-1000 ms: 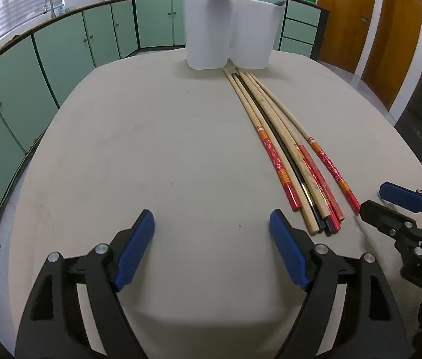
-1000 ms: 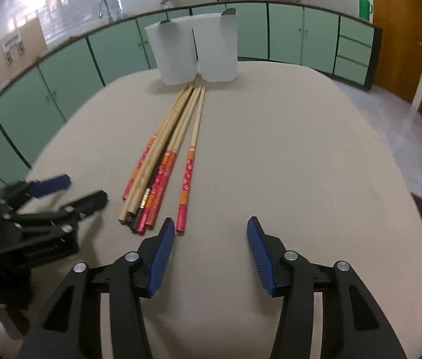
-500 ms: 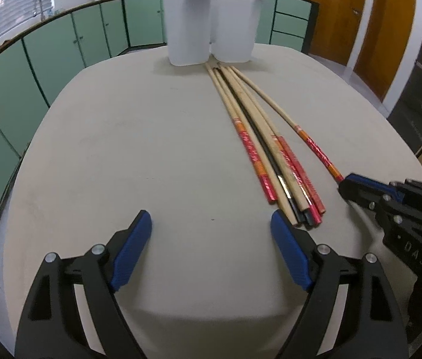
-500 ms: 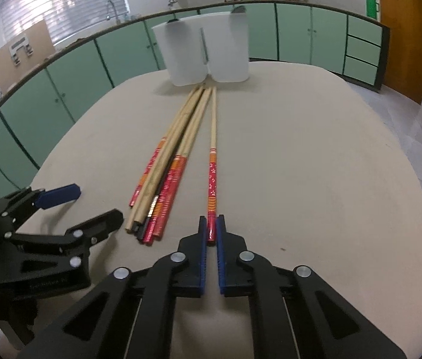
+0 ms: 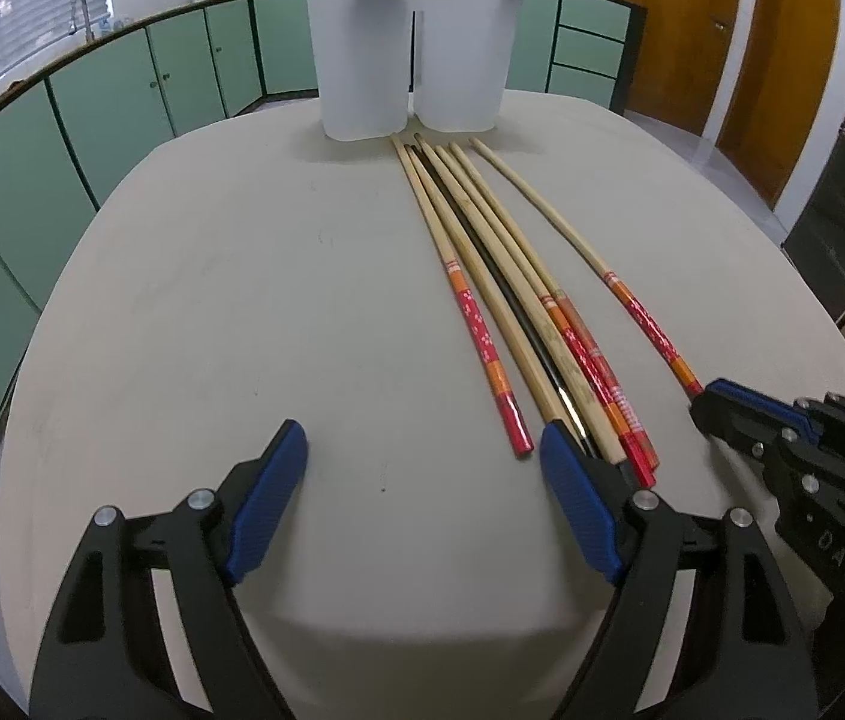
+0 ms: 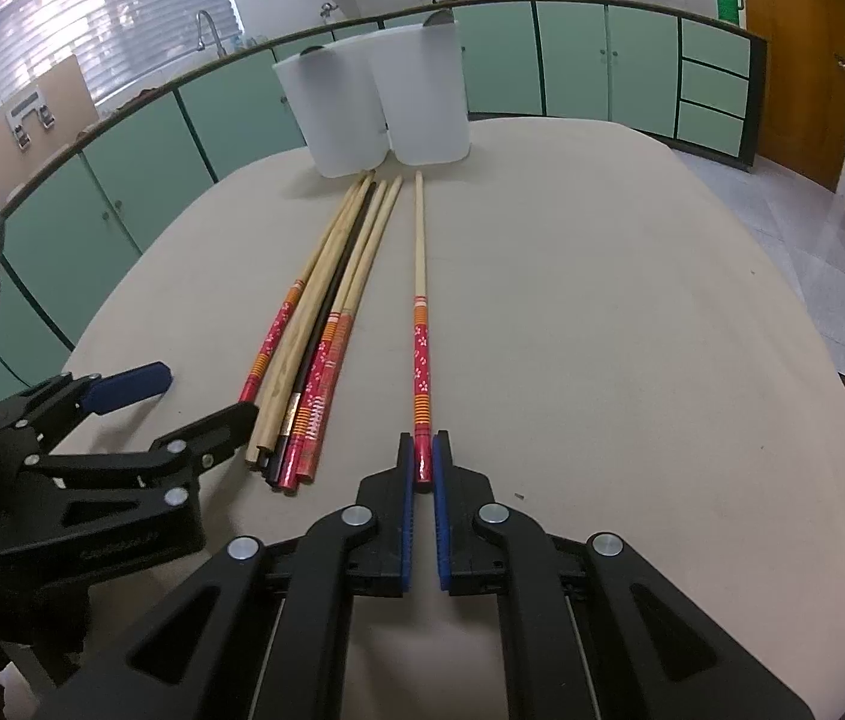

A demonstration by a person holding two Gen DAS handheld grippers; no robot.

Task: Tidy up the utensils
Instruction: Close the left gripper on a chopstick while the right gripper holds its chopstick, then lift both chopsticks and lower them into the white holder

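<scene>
Several long chopsticks [image 5: 518,294] lie side by side on the beige table [image 5: 242,300], tips toward two white tubs [image 5: 410,54]. My right gripper [image 6: 421,468] is shut on the red end of one chopstick [image 6: 420,324], which lies apart to the right of the bundle [image 6: 326,330]. That chopstick [image 5: 590,258] and my right gripper [image 5: 716,408] also show in the left wrist view. My left gripper [image 5: 422,480] is open and empty, its right finger beside the bundle's near ends. It shows in the right wrist view [image 6: 182,396] too.
The two white tubs [image 6: 374,114] stand at the table's far edge, touching each other. Green cabinets [image 5: 122,90] ring the room and wooden doors [image 5: 722,48] are at the right. The table [image 6: 602,330] extends to the right of the held chopstick.
My right gripper closed on the rightmost chopstick's red end and drew it away from the bundle to the right. My left gripper moved forward toward the bundle's near ends, staying open.
</scene>
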